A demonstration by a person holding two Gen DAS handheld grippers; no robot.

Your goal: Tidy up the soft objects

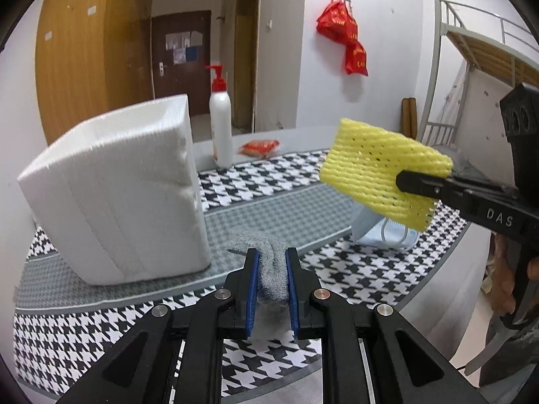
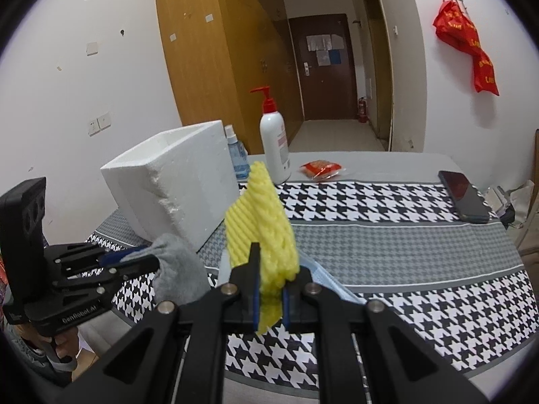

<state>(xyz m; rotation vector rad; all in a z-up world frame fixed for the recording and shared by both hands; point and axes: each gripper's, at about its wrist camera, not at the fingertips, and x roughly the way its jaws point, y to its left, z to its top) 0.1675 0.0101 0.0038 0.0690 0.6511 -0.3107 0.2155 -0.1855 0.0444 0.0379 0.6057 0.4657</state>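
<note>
My left gripper (image 1: 272, 259) is shut on a grey knitted cloth (image 1: 269, 266) and holds it above the table; it also shows in the right wrist view (image 2: 148, 261) with the cloth (image 2: 178, 269) hanging down. My right gripper (image 2: 271, 269) is shut on a yellow foam net sleeve (image 2: 261, 222), held in the air; in the left wrist view the sleeve (image 1: 377, 171) is at the right, pinched by the right gripper (image 1: 404, 181). A white foam box (image 1: 114, 195), open at the top, stands at the left on the table, also seen in the right wrist view (image 2: 175, 188). A blue face mask (image 1: 384, 232) lies under the sleeve.
A houndstooth cloth (image 2: 387, 235) covers the table. A white pump bottle (image 2: 274, 148), a blue spray bottle (image 2: 237, 158) and a red packet (image 2: 321, 168) stand at the back. A black phone (image 2: 463, 195) lies at the right. Red bags (image 2: 468, 43) hang on the wall.
</note>
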